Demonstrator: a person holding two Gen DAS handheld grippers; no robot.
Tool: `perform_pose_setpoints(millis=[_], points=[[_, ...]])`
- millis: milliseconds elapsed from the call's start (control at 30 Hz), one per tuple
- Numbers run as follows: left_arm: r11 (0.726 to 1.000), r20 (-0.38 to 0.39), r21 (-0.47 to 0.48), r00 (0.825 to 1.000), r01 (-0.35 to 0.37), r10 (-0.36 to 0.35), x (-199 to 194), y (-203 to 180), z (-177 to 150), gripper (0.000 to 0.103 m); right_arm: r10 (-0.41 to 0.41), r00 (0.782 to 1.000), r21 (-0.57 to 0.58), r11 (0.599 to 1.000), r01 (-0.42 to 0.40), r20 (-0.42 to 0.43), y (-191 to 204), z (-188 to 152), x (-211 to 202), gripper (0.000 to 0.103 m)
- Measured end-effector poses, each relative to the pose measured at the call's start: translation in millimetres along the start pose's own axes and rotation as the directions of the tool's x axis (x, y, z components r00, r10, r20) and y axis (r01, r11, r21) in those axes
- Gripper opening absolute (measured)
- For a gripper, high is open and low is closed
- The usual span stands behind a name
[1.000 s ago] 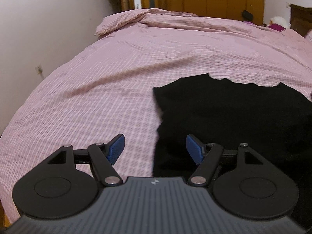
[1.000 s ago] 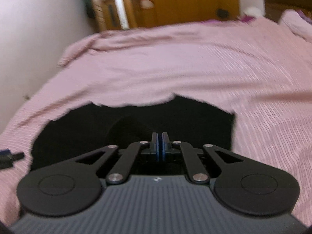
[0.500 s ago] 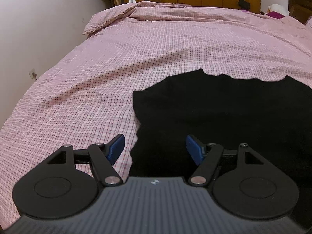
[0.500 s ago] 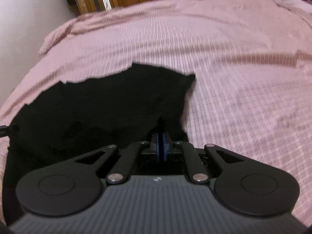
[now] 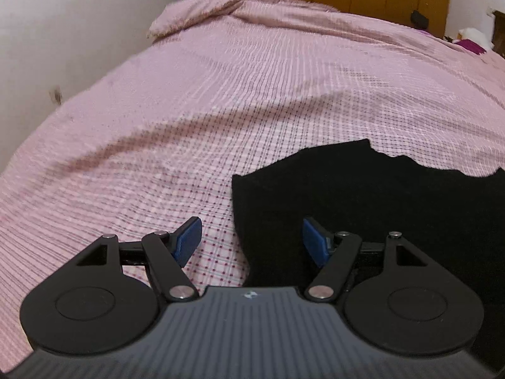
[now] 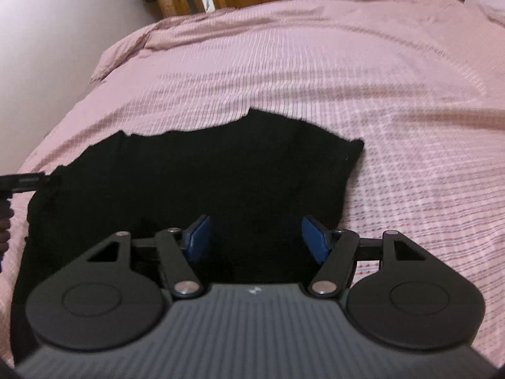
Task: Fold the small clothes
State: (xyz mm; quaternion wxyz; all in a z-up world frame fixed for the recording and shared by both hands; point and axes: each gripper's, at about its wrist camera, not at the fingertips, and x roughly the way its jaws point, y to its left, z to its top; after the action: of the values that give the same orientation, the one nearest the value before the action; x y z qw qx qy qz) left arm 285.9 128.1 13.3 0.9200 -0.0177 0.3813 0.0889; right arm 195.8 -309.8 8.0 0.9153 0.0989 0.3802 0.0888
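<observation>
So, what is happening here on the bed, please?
A person is folding a black garment that lies on a pink checked bedspread, with a hand-held gripper in each hand. The right gripper is over the garment near its right side; its jaws are opening and grip no cloth. The left gripper is open, straddling the garment's left edge without pinching it. Neither gripper holds the cloth now.
</observation>
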Motion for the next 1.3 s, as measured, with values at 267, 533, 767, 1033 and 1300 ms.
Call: perform_pose_setpoints(millis=[267, 533, 767, 1033, 1300], points=[[0.987, 0.022, -0.069, 0.99, 0.144, -0.143, 19.2, -1.9, -5.2, 0.031, 0.012, 1.0, 0.018, 1.0, -0.012, -0.025, -10.6, -6.5, 11.0, 0.018], [0.98, 0.171, -0.138, 0.978, 0.146, -0.122, -6.1, 11.1, -7.6, 0.01, -0.013, 0.987, -0.049, 0.999, 0.021, 0.158, -7.1, 0.9, -30.2, 0.004], [0.968, 0.139, -0.233, 0.988, 0.094, -0.063, 19.2, 24.8, -14.0, 0.01, -0.141, 0.958, -0.041, 0.987, 0.156, 0.25, -17.1, 21.2, -18.7, 0.003], [0.989, 0.141, -0.123, 0.988, 0.079, -0.061, 10.7, 16.1, -12.9, 0.01, 0.005, 0.997, 0.12, 0.993, -0.014, 0.079, -38.5, 11.2, 6.2, 0.031], [0.992, 0.125, -0.113, 0.991, 0.06, -0.046, 14.8, 12.8, -16.7, 0.011, 0.097, 0.995, -0.094, 0.991, -0.1, -0.038, -10.9, 0.7, 7.5, 0.063]])
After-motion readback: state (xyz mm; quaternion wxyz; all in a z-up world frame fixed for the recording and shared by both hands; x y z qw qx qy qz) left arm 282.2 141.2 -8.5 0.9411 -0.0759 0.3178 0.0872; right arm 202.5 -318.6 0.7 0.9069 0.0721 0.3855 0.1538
